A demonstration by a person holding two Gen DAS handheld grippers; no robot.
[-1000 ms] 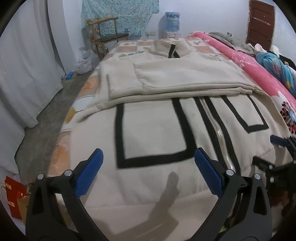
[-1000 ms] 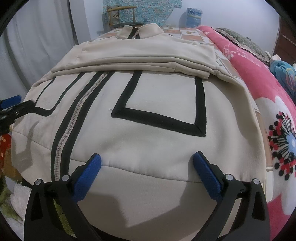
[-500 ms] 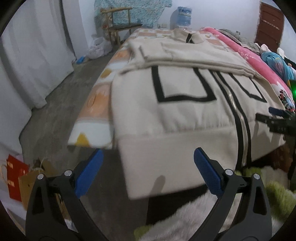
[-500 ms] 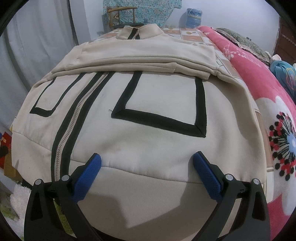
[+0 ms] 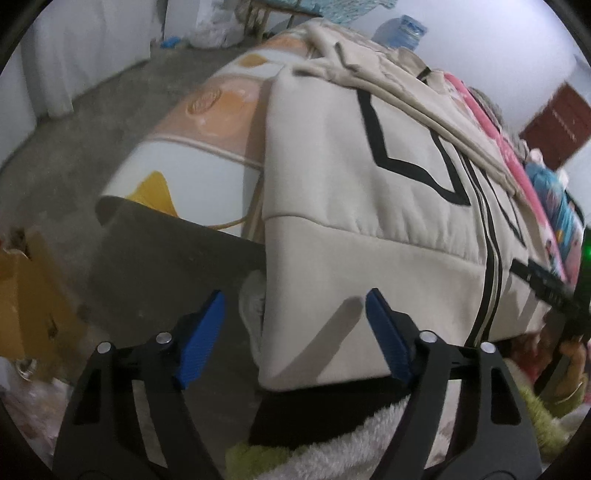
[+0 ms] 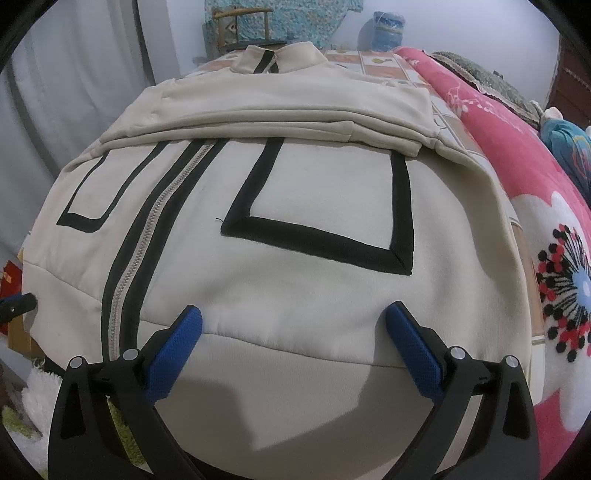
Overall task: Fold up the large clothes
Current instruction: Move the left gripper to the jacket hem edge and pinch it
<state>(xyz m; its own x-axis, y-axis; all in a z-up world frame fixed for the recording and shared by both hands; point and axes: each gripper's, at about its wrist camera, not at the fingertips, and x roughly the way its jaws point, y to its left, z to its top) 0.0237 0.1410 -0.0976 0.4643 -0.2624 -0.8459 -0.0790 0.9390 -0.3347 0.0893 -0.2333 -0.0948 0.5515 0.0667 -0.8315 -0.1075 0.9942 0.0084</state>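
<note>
Cream jacket lies flat on the bed, front side up, zipper closed and running toward the collar at the far end. Black box-shaped trim on both front panels. Sleeves are folded across the chest, forming a stacked band below the collar. The hem band hangs over the near edge of the bed.

Left gripper: fingers spread wide, holding nothing, positioned at the jacket's left hem corner; the corner edge falls between the two blue pads. View is tilted and slightly blurred.

Right gripper: fingers spread wide, holding nothing, just over the hem band seam to the right of the zipper.

Pink floral blanket lies along the jacket's right side. Water jug and wooden chair stand past the bed's far end. Concrete floor on the left.
</note>
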